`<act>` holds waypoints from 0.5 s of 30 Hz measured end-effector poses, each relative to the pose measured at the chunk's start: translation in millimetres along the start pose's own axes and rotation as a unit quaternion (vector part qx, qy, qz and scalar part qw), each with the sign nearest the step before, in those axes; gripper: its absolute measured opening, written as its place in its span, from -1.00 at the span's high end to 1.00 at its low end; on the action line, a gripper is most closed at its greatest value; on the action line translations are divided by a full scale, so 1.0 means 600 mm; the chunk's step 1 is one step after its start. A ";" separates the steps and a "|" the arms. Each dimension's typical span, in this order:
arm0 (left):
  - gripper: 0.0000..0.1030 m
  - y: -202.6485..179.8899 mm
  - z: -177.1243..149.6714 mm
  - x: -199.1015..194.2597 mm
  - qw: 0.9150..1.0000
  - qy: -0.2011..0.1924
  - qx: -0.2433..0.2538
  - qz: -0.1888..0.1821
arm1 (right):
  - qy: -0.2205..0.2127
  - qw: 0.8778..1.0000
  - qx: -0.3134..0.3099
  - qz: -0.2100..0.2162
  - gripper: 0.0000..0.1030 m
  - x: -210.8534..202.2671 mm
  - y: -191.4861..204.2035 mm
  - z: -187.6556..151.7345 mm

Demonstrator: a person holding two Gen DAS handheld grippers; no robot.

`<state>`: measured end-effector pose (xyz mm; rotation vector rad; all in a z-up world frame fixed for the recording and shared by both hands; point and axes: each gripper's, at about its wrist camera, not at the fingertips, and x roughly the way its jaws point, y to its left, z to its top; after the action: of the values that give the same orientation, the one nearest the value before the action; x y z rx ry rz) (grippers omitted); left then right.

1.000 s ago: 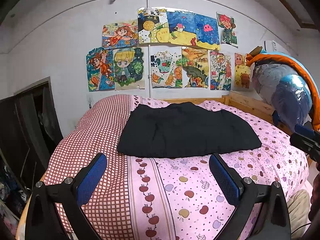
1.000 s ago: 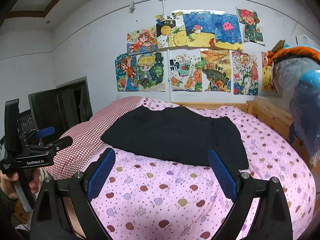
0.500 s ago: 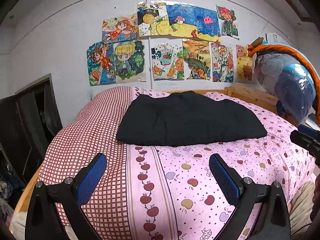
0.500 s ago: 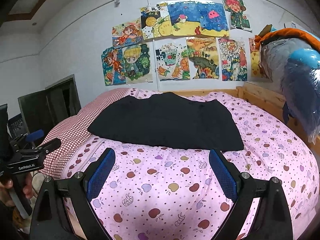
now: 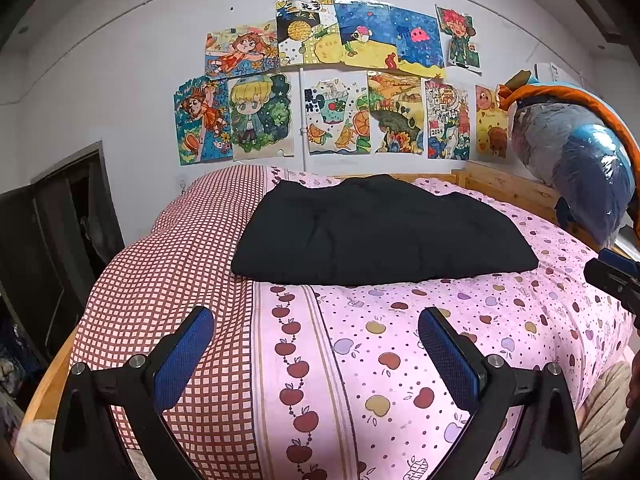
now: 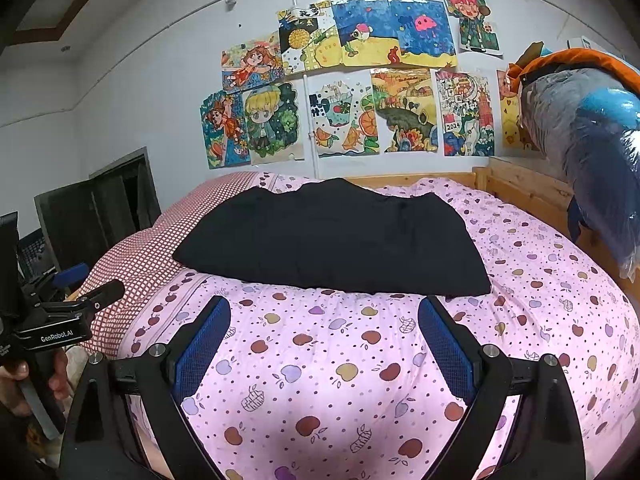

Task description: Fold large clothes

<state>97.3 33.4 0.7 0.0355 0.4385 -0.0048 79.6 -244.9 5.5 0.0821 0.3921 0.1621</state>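
Nearer now, black garment (image 5: pixel 376 232) beyond spread jaws

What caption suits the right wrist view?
Open right tongs hover over an apple-print quilt, facing a folded black garment.

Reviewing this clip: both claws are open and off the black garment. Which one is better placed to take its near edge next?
Probably the right claw: the black garment near edge lies just past its fingertips. The left claw faces the garment's left corner from farther back, over checked bedding. Both are open and empty.
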 end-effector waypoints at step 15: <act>-1.00 0.002 -0.001 0.000 1.000 -0.002 -0.002 -0.001 | -0.003 1.000 0.000 0.000 -0.79 -0.001 0.006 -0.001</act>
<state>97.5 34.4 0.3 0.0316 0.4336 -0.0051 78.3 -241.1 5.5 0.0820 0.3854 0.1622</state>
